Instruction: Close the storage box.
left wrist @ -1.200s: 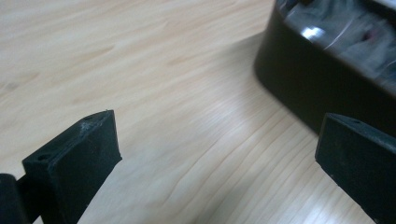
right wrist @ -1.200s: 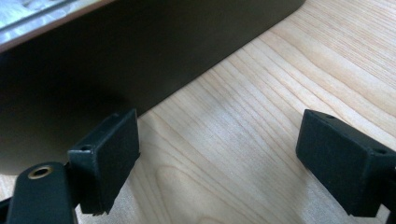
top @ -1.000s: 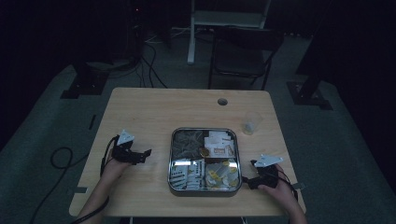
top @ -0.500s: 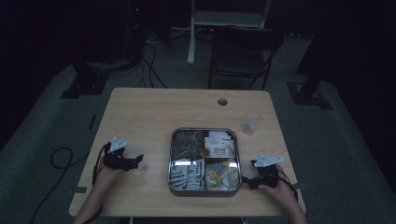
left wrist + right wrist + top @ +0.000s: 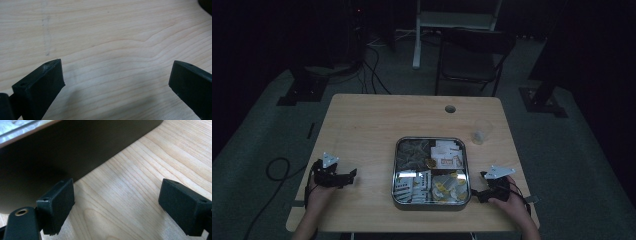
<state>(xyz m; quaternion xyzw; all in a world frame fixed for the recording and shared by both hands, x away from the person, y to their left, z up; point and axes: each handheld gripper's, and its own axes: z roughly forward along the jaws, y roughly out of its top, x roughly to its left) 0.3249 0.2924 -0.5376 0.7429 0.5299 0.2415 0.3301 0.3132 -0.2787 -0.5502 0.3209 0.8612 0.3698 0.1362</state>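
Note:
A square metal tray [image 5: 431, 141] holding several packets and small items sits on the wooden table [image 5: 372, 125], near its front middle. My left gripper [image 5: 351, 176] rests low at the table's front left, well clear of the tray; its jaws stand wide apart over bare wood [image 5: 112, 62] with nothing between them. My right gripper [image 5: 476, 192] lies by the tray's front right corner. Its jaws are also spread wide and empty, with the tray's dark side wall [image 5: 82, 147] just ahead of them.
A small clear cup [image 5: 480, 133] stands on the table to the right of the tray's far corner. A round cable hole [image 5: 450, 108] sits near the far edge. A dark chair [image 5: 469, 55] stands beyond the table.
My left gripper has drawn back toward the table's front left edge and dropped lower. The right gripper has stayed where it was.

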